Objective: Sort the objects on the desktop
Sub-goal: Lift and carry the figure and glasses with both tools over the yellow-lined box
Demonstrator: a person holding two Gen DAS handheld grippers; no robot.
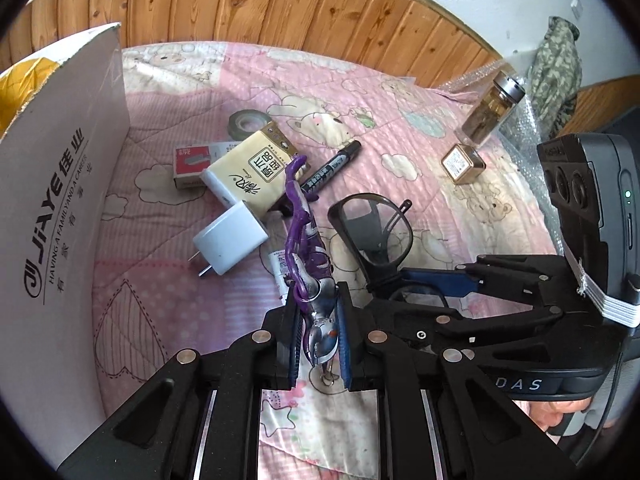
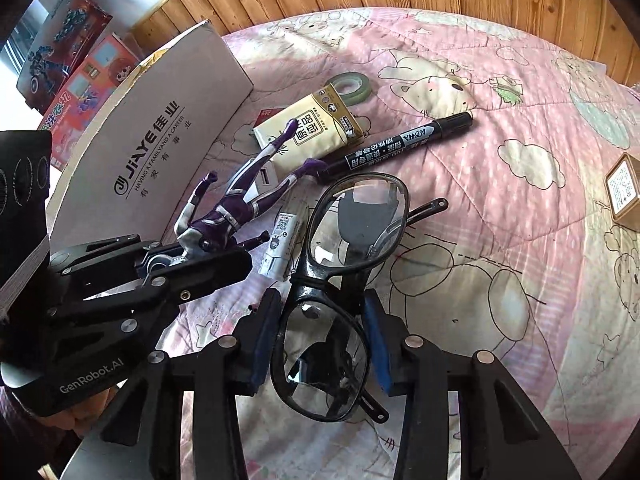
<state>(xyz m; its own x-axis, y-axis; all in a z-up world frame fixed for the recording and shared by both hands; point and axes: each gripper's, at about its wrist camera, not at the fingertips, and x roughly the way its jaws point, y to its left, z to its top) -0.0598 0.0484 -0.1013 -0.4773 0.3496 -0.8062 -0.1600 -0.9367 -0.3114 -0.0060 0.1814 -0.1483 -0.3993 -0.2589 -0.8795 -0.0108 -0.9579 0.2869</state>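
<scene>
Surface: pink quilt (image 1: 192,92) w/ bear print, wood-panel wall behind.
Left gripper (image 1: 318,338): pinched tight on toy figure (image 1: 308,240), head end between pads, lifted off quilt.
Figure axis: legs point away from tongs, toward tissue pack (image 1: 256,168) and marker (image 1: 332,168).
Right gripper (image 2: 320,344): about half open, glasses (image 2: 344,280) between pads; contact w/ frame hard to judge.
Glasses axis: lens row runs away from tongs, far lens over quilt.
Box (image 1: 68,184): cardboard, on left side, nearer to left hand; prob. drop spot.
Free room: open quilt betw. figure and box wall; charger (image 1: 232,240) lies close under that path.
</scene>
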